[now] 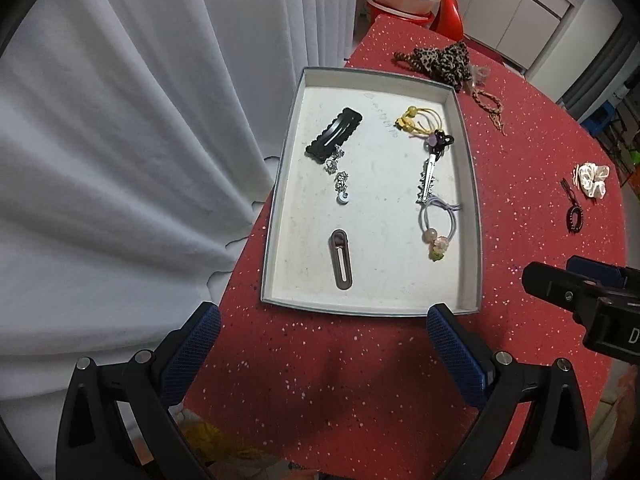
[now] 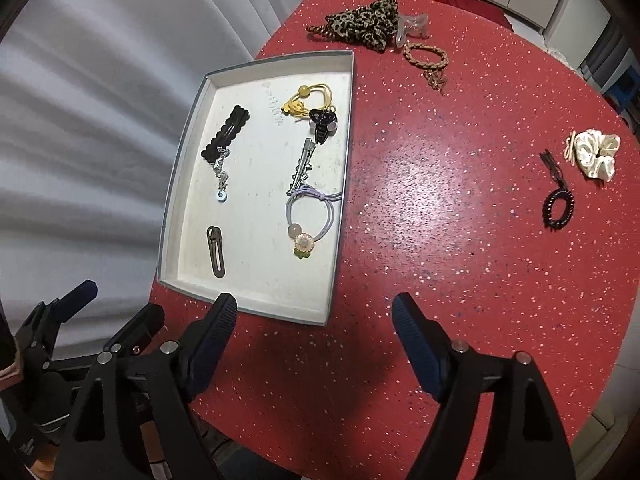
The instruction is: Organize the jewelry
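Red speckled tabletop [image 2: 440, 200] fills both views, with white curtain [image 1: 120, 160] at nine o'clock. Both the left gripper [image 1: 322, 354] and the right gripper [image 2: 314, 338] hang wide apart and hold nothing, near the table's front edge, so the step in hand looks like choosing the next loose piece. Likely candidates lie out on the table: a cream scrunchie [image 2: 594, 154] and a dark beaded bracelet [image 2: 558, 208] at about two o'clock of the right view, a leopard scrunchie [image 2: 366, 20] and a braided bracelet [image 2: 426, 58] near twelve. Reaching one calls for a long move away from the tray [image 2: 340, 184]. That shallow tray at eleven o'clock already contains a black clip [image 2: 226, 132], a chain [image 2: 220, 178], a brown clip [image 2: 216, 254], a yellow hair tie [image 2: 308, 98], a silver clip [image 2: 302, 172] and a lilac flower tie [image 2: 306, 220]
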Demonstrator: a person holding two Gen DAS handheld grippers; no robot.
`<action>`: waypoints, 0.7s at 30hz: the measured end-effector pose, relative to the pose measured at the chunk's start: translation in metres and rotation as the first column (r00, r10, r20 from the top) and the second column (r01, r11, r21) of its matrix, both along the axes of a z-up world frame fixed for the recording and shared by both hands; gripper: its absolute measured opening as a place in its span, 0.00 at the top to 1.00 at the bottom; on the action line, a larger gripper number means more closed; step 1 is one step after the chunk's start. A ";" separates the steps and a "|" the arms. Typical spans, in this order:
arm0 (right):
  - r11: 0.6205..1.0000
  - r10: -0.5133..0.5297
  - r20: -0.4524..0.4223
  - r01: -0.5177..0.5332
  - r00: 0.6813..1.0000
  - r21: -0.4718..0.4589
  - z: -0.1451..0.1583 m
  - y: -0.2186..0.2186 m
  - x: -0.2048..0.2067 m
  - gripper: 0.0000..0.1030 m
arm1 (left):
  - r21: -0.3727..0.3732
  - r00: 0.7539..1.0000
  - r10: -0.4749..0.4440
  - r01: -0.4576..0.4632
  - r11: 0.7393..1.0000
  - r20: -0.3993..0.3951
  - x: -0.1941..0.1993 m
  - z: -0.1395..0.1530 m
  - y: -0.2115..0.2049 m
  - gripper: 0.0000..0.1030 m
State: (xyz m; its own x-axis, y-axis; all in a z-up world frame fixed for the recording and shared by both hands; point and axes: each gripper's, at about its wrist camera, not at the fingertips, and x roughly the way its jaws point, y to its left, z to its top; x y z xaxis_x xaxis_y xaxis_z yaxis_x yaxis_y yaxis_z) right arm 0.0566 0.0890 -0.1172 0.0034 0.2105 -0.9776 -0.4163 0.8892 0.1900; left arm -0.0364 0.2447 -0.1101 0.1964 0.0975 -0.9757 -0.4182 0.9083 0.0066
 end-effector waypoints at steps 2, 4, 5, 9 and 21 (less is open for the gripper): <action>1.000 0.004 0.004 -0.004 1.000 0.004 0.006 -0.002 -0.001 0.18 | -0.001 1.000 0.009 -0.009 1.000 0.007 -0.003 0.008 -0.001 0.00; 1.000 0.009 0.011 -0.009 1.000 0.008 0.012 -0.003 -0.002 0.18 | 0.004 1.000 0.010 -0.010 1.000 0.011 -0.005 0.015 -0.003 0.00; 1.000 0.011 0.014 -0.011 1.000 0.010 0.015 -0.004 -0.002 0.18 | 0.008 1.000 0.009 -0.009 1.000 0.013 -0.006 0.017 -0.004 0.00; 1.000 0.018 0.048 -0.019 0.999 0.023 0.031 -0.006 -0.005 0.18 | 0.020 1.000 0.010 -0.011 1.000 0.023 -0.010 0.032 -0.007 0.00; 0.998 0.013 0.148 -0.022 0.989 0.064 0.067 -0.018 -0.010 0.00 | 0.047 0.998 0.002 -0.005 0.999 0.065 -0.015 0.065 -0.025 0.00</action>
State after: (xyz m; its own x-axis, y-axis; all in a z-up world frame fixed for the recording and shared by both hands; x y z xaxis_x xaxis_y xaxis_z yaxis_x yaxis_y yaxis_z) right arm 0.0462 0.0707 -0.0502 0.1418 0.2748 -0.9510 -0.4594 0.8693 0.1827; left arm -0.0512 0.2199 -0.0454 0.2588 0.1442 -0.9551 -0.4227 0.9060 0.0222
